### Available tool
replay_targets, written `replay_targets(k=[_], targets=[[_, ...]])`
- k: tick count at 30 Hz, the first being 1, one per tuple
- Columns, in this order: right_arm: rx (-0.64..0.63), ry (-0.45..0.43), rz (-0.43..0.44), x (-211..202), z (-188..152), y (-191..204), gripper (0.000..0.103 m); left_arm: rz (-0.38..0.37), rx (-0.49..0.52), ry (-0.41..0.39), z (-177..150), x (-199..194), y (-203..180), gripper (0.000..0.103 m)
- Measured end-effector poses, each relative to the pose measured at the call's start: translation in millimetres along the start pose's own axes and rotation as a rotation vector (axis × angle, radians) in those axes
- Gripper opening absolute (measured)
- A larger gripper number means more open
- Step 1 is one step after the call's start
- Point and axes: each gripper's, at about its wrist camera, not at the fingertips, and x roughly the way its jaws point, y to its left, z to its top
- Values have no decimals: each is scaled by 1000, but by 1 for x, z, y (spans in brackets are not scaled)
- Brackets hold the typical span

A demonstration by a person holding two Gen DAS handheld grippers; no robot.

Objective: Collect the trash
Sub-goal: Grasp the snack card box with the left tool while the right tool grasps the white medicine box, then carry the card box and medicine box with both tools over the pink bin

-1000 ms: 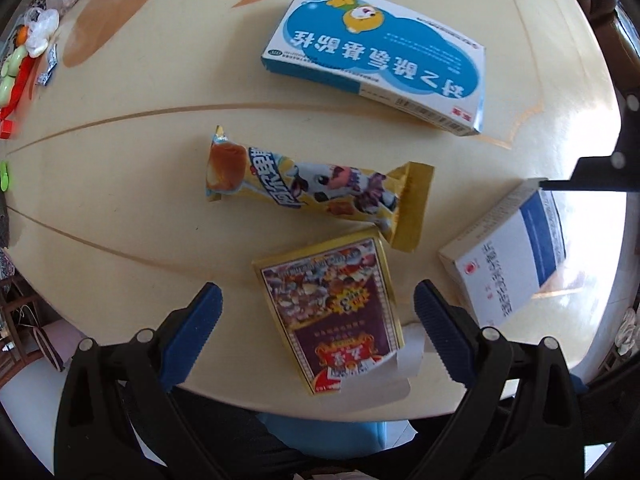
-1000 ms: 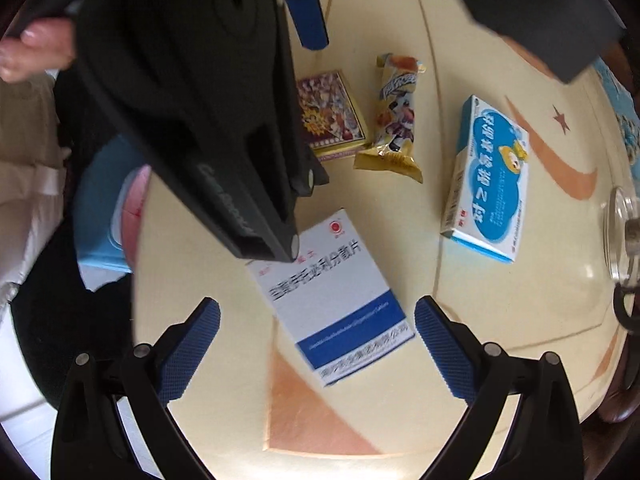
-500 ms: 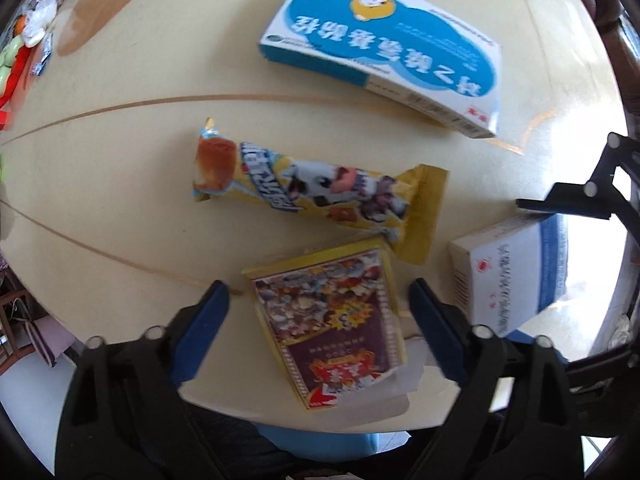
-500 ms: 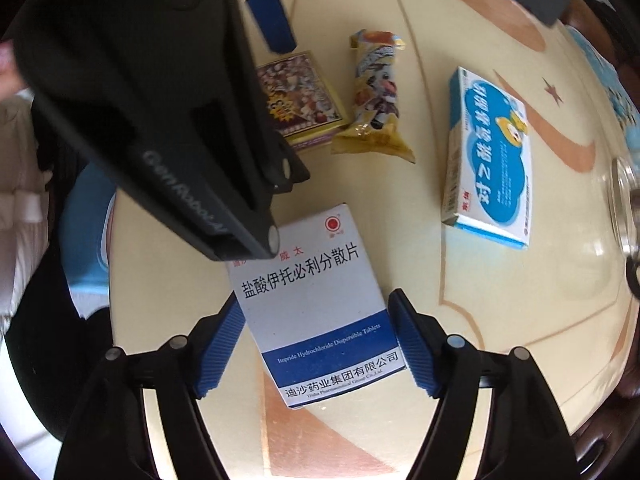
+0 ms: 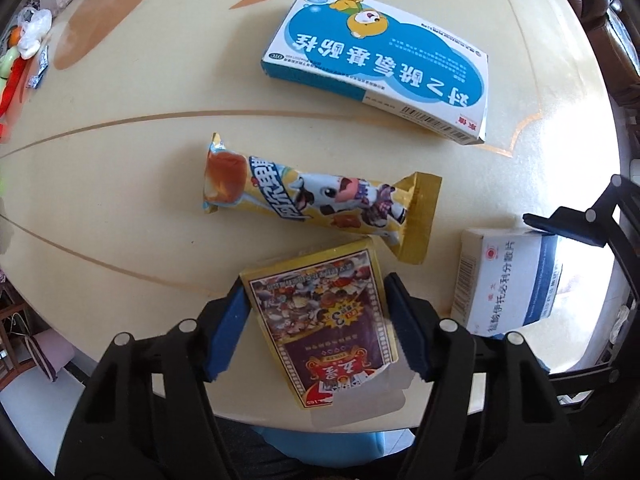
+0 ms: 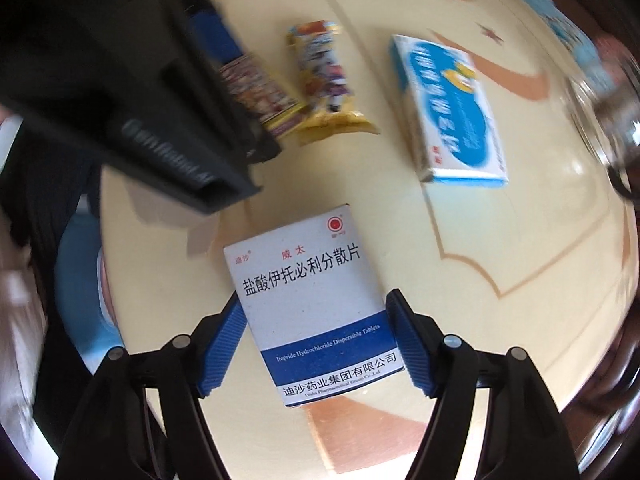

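My left gripper (image 5: 314,334) is shut on a yellow-edged playing-card box (image 5: 320,324) at the near edge of the round cream table (image 5: 120,184). My right gripper (image 6: 316,342) is shut on a white and blue medicine box (image 6: 312,304), which looks tilted up off the table in the left wrist view (image 5: 508,280). A yellow snack wrapper (image 5: 320,208) lies just beyond the card box. A large blue and white medicine box (image 5: 380,60) lies farther back. In the right wrist view the left gripper's body (image 6: 132,80) fills the upper left.
Small items and a plastic bag (image 5: 24,48) sit at the table's far left edge. A glass lid or dish (image 6: 612,104) is at the right rim. A dark wooden chair (image 5: 616,20) stands at the far right. The floor shows below the table edge.
Both grippers moved in and closed: the left on the card box, the right on the white and blue medicine box, which now tilts up. The right wrist view is blurred from motion.
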Motion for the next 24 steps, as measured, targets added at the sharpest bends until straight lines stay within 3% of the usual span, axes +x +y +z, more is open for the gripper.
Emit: replay_targets(k=[9,13,15,24], targets=[[209,-48,-67,-7,-5,8,69,-2,28,-40,-20,-11,4,66],[311,-83,-153,-20,-11,26,68,-14,51,-70,-34,-37,9,66],[402,-97,-114,-28,-15,26,68,-7,68,-90,-43,-48,11,66],[596,-154,-133,-79,-38,46,68,-2,131,-183,-94,-99,19,66]])
